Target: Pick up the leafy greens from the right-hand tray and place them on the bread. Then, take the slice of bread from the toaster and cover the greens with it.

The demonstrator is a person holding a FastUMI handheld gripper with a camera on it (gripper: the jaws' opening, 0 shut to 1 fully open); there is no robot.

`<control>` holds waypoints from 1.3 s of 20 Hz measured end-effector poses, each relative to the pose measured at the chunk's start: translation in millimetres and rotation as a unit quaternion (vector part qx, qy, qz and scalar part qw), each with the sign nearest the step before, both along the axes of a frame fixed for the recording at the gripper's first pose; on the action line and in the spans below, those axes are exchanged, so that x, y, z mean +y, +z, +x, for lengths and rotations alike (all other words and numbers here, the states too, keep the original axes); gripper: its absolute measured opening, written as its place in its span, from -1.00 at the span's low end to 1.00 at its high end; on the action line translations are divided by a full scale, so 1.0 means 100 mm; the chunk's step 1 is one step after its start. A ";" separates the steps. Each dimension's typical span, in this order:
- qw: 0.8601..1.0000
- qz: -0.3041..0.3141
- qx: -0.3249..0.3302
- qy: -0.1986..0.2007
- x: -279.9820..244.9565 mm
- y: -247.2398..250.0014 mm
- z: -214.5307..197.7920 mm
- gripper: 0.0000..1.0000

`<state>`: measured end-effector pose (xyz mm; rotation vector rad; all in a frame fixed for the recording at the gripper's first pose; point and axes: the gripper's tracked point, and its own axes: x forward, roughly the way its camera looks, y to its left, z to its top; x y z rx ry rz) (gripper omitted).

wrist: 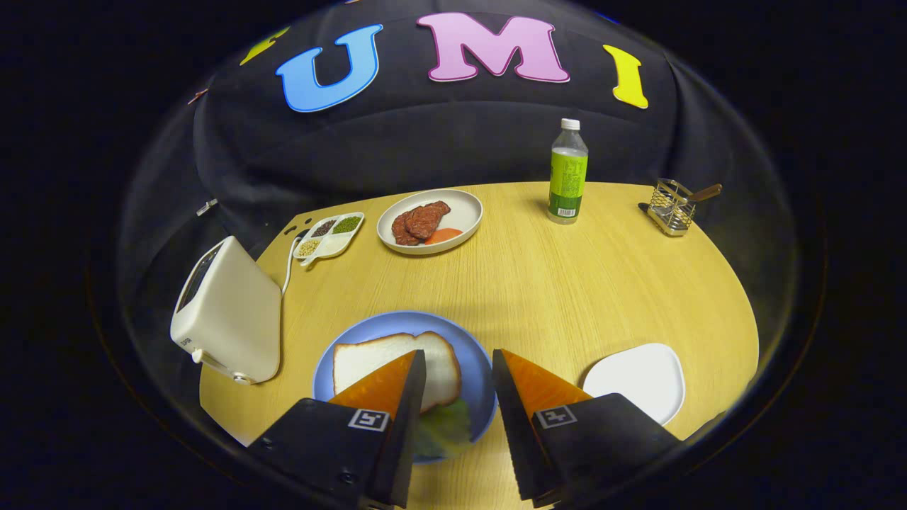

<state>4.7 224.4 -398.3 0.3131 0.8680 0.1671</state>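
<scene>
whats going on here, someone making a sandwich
Yes, a hand-held gripper is assembling one. Its fingers are open and hold nothing, hovering over the blue plate. On that plate a slice of bread lies on top of leafy greens, which peek out at its near edge. The white tray to the right is bare, and the toaster stands to the left of the plate.

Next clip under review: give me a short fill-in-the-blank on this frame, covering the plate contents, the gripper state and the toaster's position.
1. On the blue plate, a slice of bread lies over a leaf of ____.
2. The gripper fingers are ____, holding nothing.
3. The white tray beside the blue plate is ____.
4. The toaster stands on the ____ side of the blue plate.

Missing words: greens; open; empty; left
</scene>
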 end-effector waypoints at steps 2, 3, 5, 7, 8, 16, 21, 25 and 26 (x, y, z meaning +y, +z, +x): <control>1.000 0.012 -0.012 -0.001 -0.08 0.18 -0.01 0.41; 1.000 0.016 -0.021 -0.002 -0.12 0.28 -0.01 0.56; 0.999 0.019 -0.042 -0.001 -0.22 0.49 0.01 0.67; 0.998 0.028 -0.062 0.004 -0.29 0.73 0.02 0.78; 0.997 0.030 -0.075 0.006 -0.34 0.87 0.04 0.80; 0.981 -0.004 -0.189 0.036 -0.85 1.94 0.08 0.99; 0.972 0.015 -0.231 0.042 -1.04 2.39 -0.02 0.98; 0.965 0.025 -0.259 0.041 -1.22 2.57 -0.06 0.98; 0.963 0.024 -0.264 0.042 -1.27 2.57 -0.05 0.97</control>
